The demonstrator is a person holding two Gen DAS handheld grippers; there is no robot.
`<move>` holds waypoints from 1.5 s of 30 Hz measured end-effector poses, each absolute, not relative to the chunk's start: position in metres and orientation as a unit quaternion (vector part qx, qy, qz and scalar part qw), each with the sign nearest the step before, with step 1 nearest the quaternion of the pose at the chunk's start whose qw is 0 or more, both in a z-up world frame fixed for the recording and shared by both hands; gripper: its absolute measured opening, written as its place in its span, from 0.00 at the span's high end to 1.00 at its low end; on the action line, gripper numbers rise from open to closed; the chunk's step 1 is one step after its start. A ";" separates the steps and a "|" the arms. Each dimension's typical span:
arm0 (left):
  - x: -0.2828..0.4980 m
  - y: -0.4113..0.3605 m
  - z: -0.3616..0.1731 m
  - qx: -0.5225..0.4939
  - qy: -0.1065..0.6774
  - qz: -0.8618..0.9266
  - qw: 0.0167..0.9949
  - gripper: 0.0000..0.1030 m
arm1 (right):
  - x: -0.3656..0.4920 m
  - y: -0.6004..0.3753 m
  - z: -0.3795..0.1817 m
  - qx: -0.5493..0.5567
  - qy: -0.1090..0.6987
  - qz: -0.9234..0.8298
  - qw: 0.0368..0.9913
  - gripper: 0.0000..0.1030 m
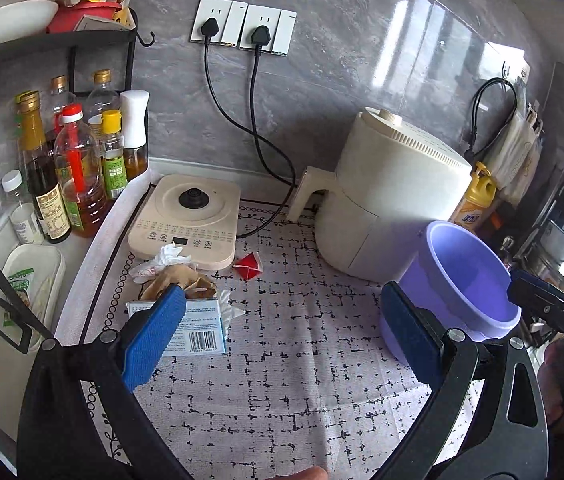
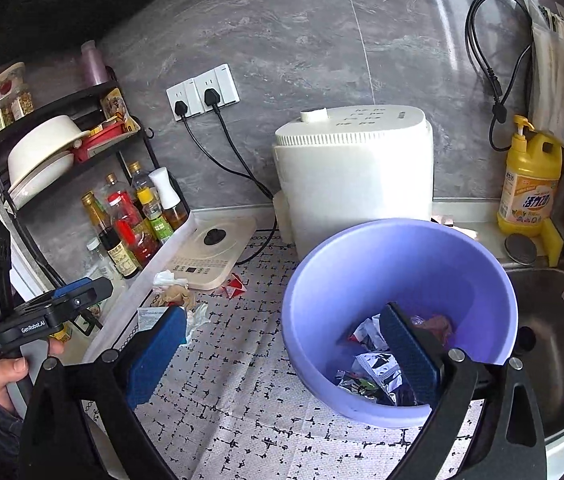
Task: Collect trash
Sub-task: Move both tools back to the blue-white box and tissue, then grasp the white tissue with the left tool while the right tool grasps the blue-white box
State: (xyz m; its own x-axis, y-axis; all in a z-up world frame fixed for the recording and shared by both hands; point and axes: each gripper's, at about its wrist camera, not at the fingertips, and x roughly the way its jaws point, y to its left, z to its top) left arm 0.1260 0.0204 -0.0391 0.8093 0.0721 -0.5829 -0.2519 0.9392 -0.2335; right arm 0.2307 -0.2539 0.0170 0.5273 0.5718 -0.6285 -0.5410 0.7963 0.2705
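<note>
A purple bucket (image 2: pixel 362 280) stands on the patterned mat and holds several wrappers (image 2: pixel 370 372). It also shows in the left wrist view (image 1: pixel 462 276). Trash lies at the mat's left: a light blue carton (image 1: pixel 201 328), crumpled brown and white paper (image 1: pixel 169 272) and a small red wrapper (image 1: pixel 247 266). The pile also shows in the right wrist view (image 2: pixel 173 296). My left gripper (image 1: pixel 282 332) is open and empty, its left finger over the carton. My right gripper (image 2: pixel 282 352) is open and empty, its right finger over the bucket's inside.
A cream induction cooker (image 1: pixel 189 216) sits behind the trash, a white air fryer (image 1: pixel 394 196) behind the bucket. Oil and sauce bottles (image 1: pixel 73 168) fill the left tray. A yellow detergent bottle (image 2: pixel 530 184) and a steel sink (image 2: pixel 562 344) are at the right.
</note>
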 end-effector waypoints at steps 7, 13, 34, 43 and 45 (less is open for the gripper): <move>0.102 0.051 -0.049 -0.166 0.302 0.117 0.931 0.06 | 0.222 -0.208 0.014 0.000 0.373 0.357 0.857 0.08; 0.081 0.074 -0.053 -0.177 0.297 0.138 0.928 0.06 | 0.215 -0.170 0.008 -0.018 0.378 0.385 0.842 0.08; 0.127 0.115 -0.066 -0.178 0.303 0.099 0.931 0.24 | 0.246 -0.097 -0.023 -0.027 0.413 0.398 0.819 0.24; 0.203 0.142 -0.108 -0.157 0.360 0.083 0.916 0.35 | 0.281 -0.076 -0.050 -0.035 0.433 0.392 0.811 0.24; 0.218 0.146 -0.122 -0.143 0.385 0.094 0.907 0.35 | 0.287 -0.071 -0.058 -0.039 0.440 0.393 0.807 0.24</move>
State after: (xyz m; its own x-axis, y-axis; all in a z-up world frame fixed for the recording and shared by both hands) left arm 0.2185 0.1463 -0.1217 0.6857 0.0601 -0.7254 -0.2805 0.9415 -0.1870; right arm 0.2867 -0.0707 -0.0580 0.3047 0.5993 -0.7402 -0.6685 0.6882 0.2820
